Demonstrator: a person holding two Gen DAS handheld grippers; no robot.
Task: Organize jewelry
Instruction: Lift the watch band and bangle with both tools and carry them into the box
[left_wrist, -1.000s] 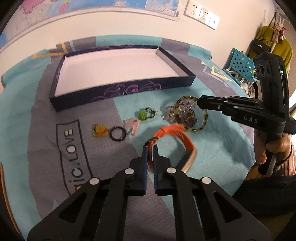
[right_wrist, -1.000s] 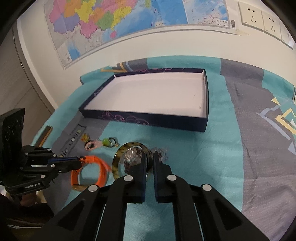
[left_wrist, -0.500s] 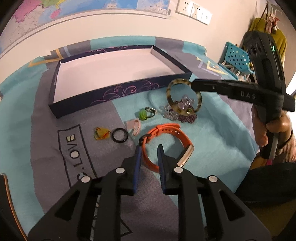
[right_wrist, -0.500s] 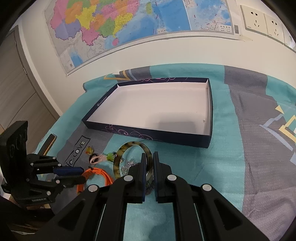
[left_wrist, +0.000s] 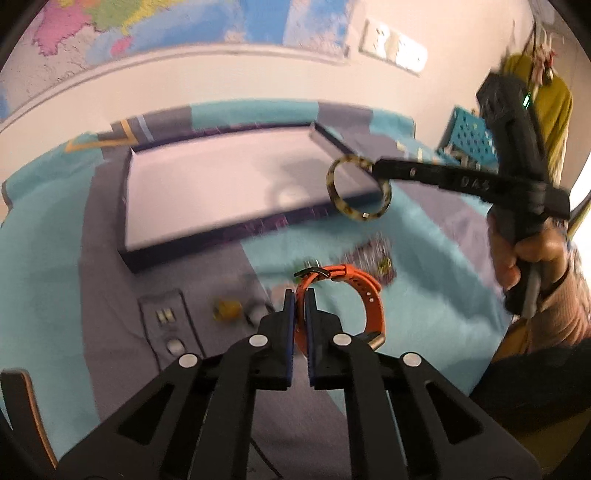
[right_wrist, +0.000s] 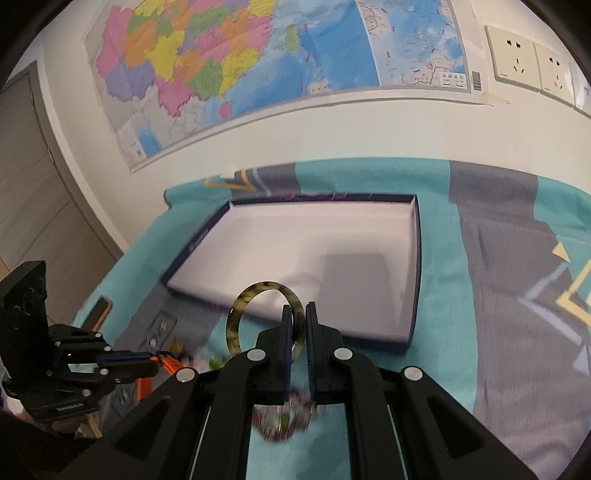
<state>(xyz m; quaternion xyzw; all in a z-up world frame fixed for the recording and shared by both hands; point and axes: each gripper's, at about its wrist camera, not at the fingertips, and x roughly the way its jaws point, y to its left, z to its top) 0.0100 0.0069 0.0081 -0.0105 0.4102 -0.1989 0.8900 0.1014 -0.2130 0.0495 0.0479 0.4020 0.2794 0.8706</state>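
While both of our grippers are up off the cloth, each has a piece of jewelry pinched between its jaws. Our left gripper is closed on the orange watch strap, biting the band near its buckle so the loop hangs out toward three o'clock of the fingertips, above the teal and grey tablecloth. Our right gripper is clamped on the tortoiseshell bangle; the ring stands upright with most of its hoop out at nine o'clock of the jaws. From the left wrist view we see that bangle in the air over the near right corner of the dark blue tray, at about one o'clock from our left fingertips. The tray's white floor lies bare at twelve o'clock in the right wrist view. A beaded purple bracelet lies blurred on the cloth at six o'clock below our right jaws. Small trinkets, among them a yellow one, sit on the grey patch at nine o'clock of our left jaws, too smeared to name.
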